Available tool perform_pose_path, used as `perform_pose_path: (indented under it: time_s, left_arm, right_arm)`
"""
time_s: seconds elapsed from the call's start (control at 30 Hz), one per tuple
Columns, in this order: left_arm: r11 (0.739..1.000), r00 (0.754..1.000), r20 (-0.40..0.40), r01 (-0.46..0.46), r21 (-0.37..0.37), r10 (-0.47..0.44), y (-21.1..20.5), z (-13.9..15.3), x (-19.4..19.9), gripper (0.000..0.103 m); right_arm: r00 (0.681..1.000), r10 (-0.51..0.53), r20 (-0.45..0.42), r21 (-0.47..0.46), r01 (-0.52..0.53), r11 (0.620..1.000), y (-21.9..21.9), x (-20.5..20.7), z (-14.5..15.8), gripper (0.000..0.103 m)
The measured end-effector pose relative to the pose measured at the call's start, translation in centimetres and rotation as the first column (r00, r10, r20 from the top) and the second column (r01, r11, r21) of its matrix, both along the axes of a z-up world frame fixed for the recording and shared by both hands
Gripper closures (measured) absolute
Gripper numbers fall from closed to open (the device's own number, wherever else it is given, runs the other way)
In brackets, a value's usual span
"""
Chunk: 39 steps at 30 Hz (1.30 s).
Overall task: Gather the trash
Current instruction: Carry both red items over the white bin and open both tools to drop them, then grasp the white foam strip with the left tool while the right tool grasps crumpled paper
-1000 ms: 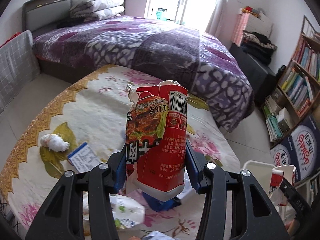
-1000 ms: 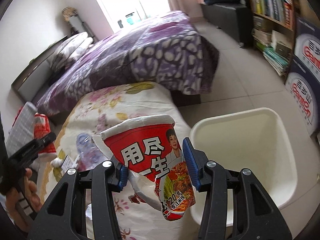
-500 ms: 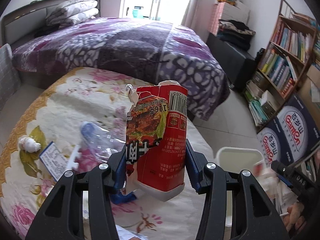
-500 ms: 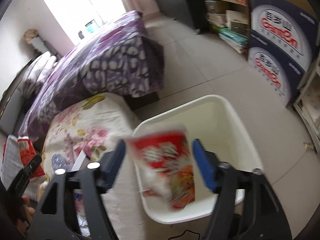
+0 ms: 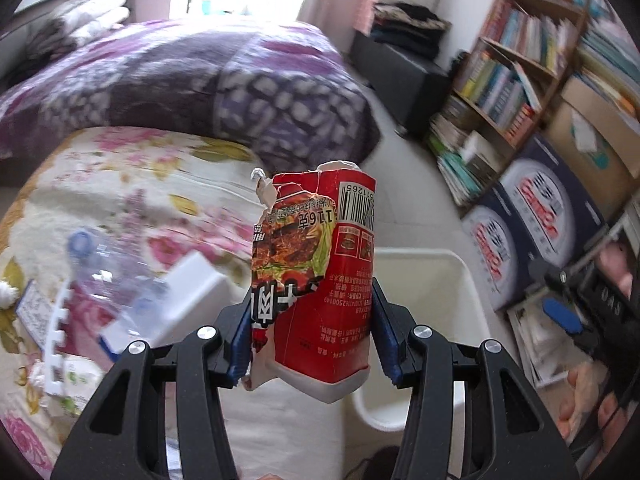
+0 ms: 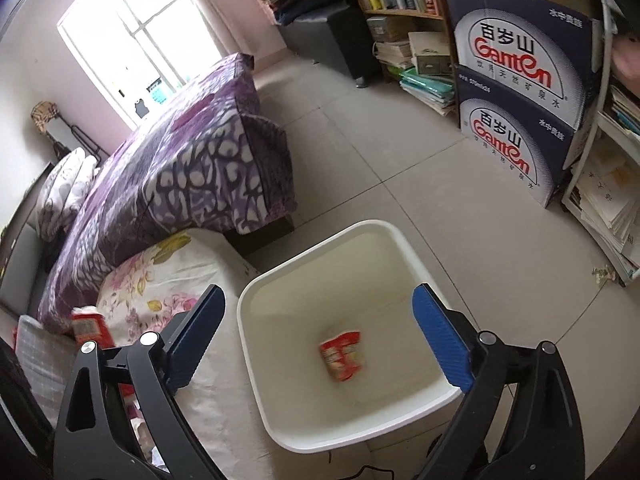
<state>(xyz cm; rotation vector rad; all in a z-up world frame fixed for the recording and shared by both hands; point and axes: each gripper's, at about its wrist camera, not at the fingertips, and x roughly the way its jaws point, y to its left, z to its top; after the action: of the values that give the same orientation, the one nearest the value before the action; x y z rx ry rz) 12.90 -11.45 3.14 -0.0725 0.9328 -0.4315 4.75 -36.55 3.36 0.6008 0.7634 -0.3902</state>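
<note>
Straight down, the white bin [image 6: 404, 240] is wide open, just one red wrapper [image 6: 341, 354] on its bottom. Floral table [image 6: 176, 276] crowds its 9 o'clock side, bed [image 6: 192, 168] at 11, water boxes [image 6: 520, 92] at 2. Bare tile floor [image 6: 360, 128] at 12.

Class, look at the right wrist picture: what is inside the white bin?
One red noodle wrapper lies on the floor of the white bin. The near wall hides the bin's closest bottom corner.

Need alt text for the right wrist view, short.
The right gripper, jaws wide and just opened with nothing between them, hangs over a white bin on a tiled floor; a crumpled red noodle cup lies inside. A floral-covered table stands left, a purple bed behind.
</note>
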Motion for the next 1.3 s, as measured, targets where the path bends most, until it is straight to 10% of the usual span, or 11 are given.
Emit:
perform_pose_path:
  time_s: [0.5,0.67,1.3]
  left_arm:
    - [0.974,0.965,-0.137,0.218,-0.065,-0.225,-7.5,-2.6,-2.3,0.052]
    - [0.965,0.955,-0.148,0.246,-0.093,-0.257,-8.6,-2.8,-2.6,0.032]
    - [0.988,0.995,0.003,0.098,0.116,-0.099,-4.5,-2.2,-4.2,0.023]
  right_arm:
    - [0.997,-0.07,0.03,0.01,0.07,0.998,-3.4,-2.3,0.8,0.011]
    - [0.994,-0.1,0.044,0.007,0.1,0.995,-4.5,-3.2,1.1,0.01]
    - [1.0,-0.023,0.01,-0.092,0.024,0.995,-0.4,-2.4,0.3,0.007]
